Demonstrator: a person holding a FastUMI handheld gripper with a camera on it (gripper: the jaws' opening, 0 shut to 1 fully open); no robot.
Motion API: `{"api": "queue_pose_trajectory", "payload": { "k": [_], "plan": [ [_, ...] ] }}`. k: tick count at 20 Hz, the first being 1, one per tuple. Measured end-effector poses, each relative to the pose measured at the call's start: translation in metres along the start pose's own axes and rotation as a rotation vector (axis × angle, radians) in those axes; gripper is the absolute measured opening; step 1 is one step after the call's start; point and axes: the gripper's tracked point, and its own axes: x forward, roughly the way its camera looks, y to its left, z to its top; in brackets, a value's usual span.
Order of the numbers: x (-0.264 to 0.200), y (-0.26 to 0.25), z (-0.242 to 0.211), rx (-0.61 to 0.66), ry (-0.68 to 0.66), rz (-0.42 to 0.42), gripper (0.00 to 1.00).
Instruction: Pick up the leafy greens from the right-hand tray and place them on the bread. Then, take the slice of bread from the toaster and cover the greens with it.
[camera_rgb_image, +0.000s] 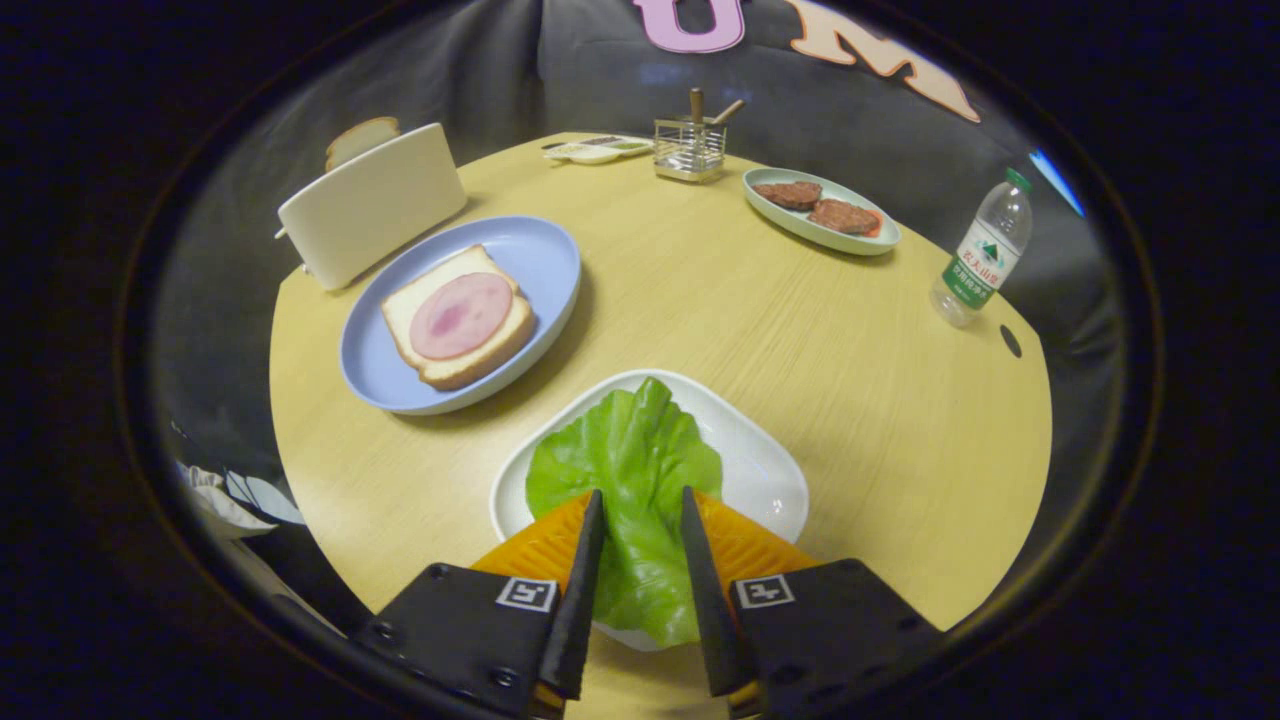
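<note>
Your gripper (640, 500) sits low over the near edge of the round wooden table (760, 330), its two fingers apart with the leafy greens (625, 460) lying between them on the white tray (765, 470); the leaf's near half runs down the gap, but whether the fingers (590, 560) press on it or only flank it you cannot tell from here; the leaf's crinkled far end spreads beyond the fingertips toward the tray's far rim. Ahead and to your left lies the blue plate (530, 255), just beyond the white tray and apart from it; on it rests the bread (455, 320) with a round slice of ham (460, 315) on top. Behind that plate stands the white toaster (370, 205), close to the plate's far rim, with a slice of bread (360, 138) poking out of its top. Nothing stands on the bare wood between the white tray and the blue plate. Farther off, well apart from your fingers: a wire holder (690, 148) with wooden handles in it at the table's far edge; a small flat dish (597, 150) beside it; a pale green oval plate (815, 235) carrying two brown patties (820, 205) to the far right; a plastic water bottle (980, 255) near the right edge.
</note>
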Motion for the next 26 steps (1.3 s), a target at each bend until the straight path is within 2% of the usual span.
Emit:
{"api": "queue_pose_trajectory", "payload": {
  "k": [2, 5, 14, 26],
  "plan": [
    [-0.001, 0.006, -0.003, 0.017, 0.011, 0.012, 0.37],
    [-0.002, 0.0, 0.002, 0.046, -0.009, -0.033, 0.17],
    [-0.031, 0.01, 0.017, 0.085, -0.052, -0.06, 0.17],
    [-0.06, 0.059, 0.076, 0.016, -0.132, -0.063, 0.17]
  ]
}}
